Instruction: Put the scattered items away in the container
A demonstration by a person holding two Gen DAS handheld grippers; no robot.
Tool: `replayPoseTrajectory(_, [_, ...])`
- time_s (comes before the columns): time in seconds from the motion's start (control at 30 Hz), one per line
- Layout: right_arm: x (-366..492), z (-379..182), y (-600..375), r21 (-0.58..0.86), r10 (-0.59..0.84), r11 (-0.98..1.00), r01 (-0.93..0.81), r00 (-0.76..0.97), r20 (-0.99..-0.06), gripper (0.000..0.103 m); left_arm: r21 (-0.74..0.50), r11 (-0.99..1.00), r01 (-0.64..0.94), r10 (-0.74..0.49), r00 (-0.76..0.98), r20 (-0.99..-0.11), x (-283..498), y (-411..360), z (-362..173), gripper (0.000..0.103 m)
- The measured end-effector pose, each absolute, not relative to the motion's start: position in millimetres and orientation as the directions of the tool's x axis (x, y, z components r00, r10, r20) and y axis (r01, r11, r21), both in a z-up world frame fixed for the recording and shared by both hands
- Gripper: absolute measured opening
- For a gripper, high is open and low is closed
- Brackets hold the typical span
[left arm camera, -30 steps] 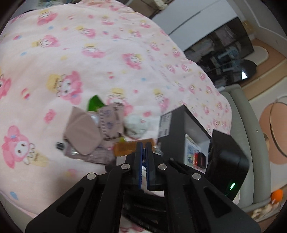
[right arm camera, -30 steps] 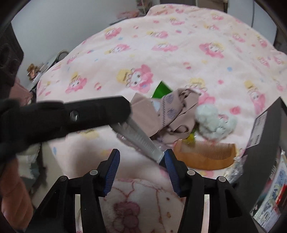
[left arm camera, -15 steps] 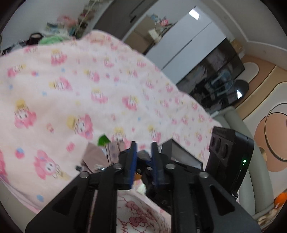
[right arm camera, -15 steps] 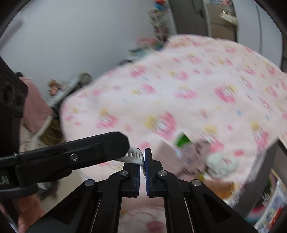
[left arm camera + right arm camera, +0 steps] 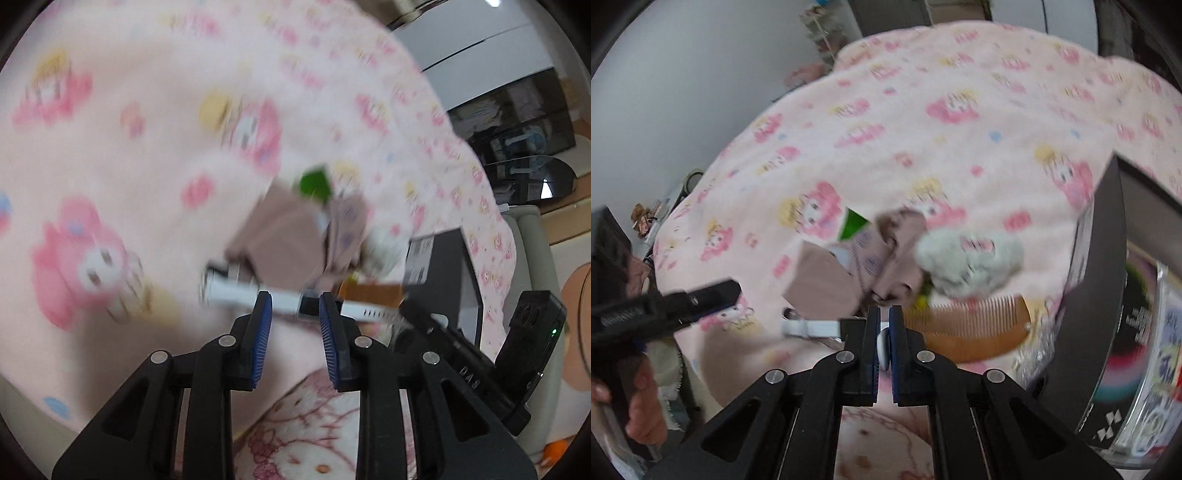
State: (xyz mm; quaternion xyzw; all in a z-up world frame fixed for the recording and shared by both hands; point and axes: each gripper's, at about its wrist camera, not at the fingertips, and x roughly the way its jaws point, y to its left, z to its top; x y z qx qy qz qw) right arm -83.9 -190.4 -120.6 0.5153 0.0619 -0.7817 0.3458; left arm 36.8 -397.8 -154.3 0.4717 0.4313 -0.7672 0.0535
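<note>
Right claw (image 5: 883, 341) clamped on white watch strap (image 5: 812, 327), above bed blanket (image 5: 960, 155), near black container (image 5: 1104, 295). Left claw (image 5: 295, 325) opening, strap between pads, no contact seen. Comb (image 5: 971, 328), plush (image 5: 967, 262), brown cloths (image 5: 820, 288), green packet (image 5: 853, 221) not yet binned. Container contents cut off; motion blur.

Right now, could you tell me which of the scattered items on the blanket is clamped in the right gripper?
The white strap: the right gripper is shut on one end of it, while the wooden comb and grey plush toy lie free.
</note>
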Motion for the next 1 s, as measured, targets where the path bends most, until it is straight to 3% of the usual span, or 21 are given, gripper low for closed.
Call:
replayPoseTrajectory(0.17, [-84.4,-137.0,-183.5,0.266,-0.453,-0.766,0.585,-0.198,-0.869,0.003,-0.551,-0.643,0.532,0.333,-0.454,-0.826,31.9,-388.2,-187.1,0.027])
replayPoseTrajectory(0.4, [-80.6,-158.5,-184.8,0.275,-0.415,-0.772,0.573,-0.126,-0.901,0.004,-0.628,-0.524,0.576,0.311,-0.557,-0.77,37.6,-406.6,-197.7,0.033])
replayPoseTrajectory(0.5, [-78.5,-161.7,-186.9,0.267,-0.409,-0.766,0.585,-0.122,-0.904,0.004,-0.6,-0.53,0.599,0.264,-0.556,-0.788,36.5,-408.1,-197.6,0.026])
replayPoseTrajectory(0.6, [-78.4,-163.0,-187.9,0.267,-0.405,-0.763,0.589,-0.113,-0.907,0.004,-0.564,-0.566,0.602,0.217,-0.551,-0.806,39.3,-401.7,-191.9,0.01])
replayPoseTrajectory(0.7, [-77.1,-158.3,-184.6,0.281,-0.427,-0.759,0.588,-0.123,-0.896,0.004,-0.572,-0.585,0.575,0.213,-0.571,-0.793,43.6,-399.5,-181.5,0.009])
replayPoseTrajectory(0.8, [-74.4,-149.5,-179.9,0.304,-0.461,-0.761,0.574,-0.148,-0.875,0.004,-0.552,-0.609,0.569,0.187,-0.574,-0.797,44.7,-401.4,-176.3,0.009])
replayPoseTrajectory(0.9, [-73.3,-147.0,-181.9,0.301,-0.465,-0.757,0.58,-0.155,-0.871,0.004,-0.567,-0.56,0.605,0.19,-0.572,-0.798,44.2,-416.3,-189.1,0.021])
replayPoseTrajectory(1.0, [-74.6,-158.9,-184.7,0.29,-0.423,-0.764,0.576,-0.107,-0.9,0.004,-0.567,-0.514,0.643,0.185,-0.563,-0.806,41.6,-426.6,-200.9,0.021])
